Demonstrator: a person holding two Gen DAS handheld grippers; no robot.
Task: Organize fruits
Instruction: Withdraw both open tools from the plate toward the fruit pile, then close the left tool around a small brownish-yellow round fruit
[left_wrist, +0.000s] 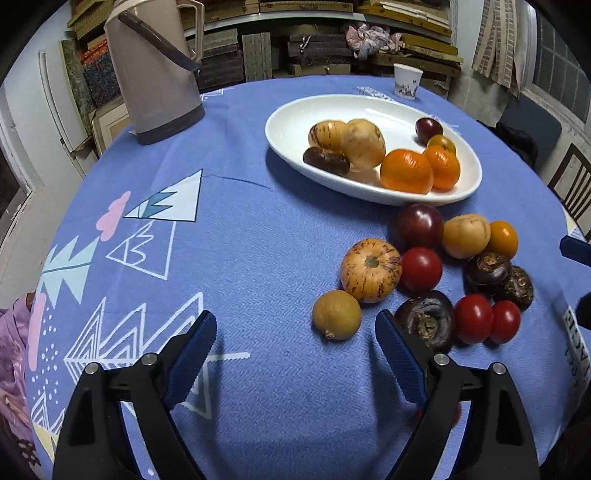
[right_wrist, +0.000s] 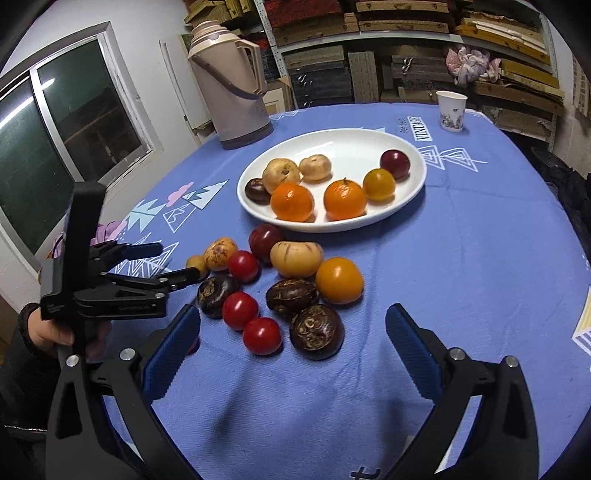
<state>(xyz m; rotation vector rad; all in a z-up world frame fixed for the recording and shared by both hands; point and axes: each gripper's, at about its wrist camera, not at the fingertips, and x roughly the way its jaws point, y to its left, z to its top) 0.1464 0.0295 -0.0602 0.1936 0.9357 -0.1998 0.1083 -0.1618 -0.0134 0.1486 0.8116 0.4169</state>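
We see a white dish (right_wrist: 410, 192) holding two oranges (right_wrist: 291, 202), pale fruits and dark ones; loose fruit (right_wrist: 295, 258) lies on the counter (right_wrist: 461, 277) just beside it. Left tongs (left_wrist: 295, 332) and right tongs (right_wrist: 293, 325) gape empty.

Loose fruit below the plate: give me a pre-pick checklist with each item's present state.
1. Left tool open, nothing between its fingers: ok.
2. Right tool open, nothing held: ok.
3. Small tan fruit stands apart from the pile, just ahead of the left tool: ok.
4. Red tomatoes and dark water chestnuts touching, so a clean single grasp there: not ok.
5. White plate has bare space at its far side: ok.
6. Fruit firmness: cannot tell.
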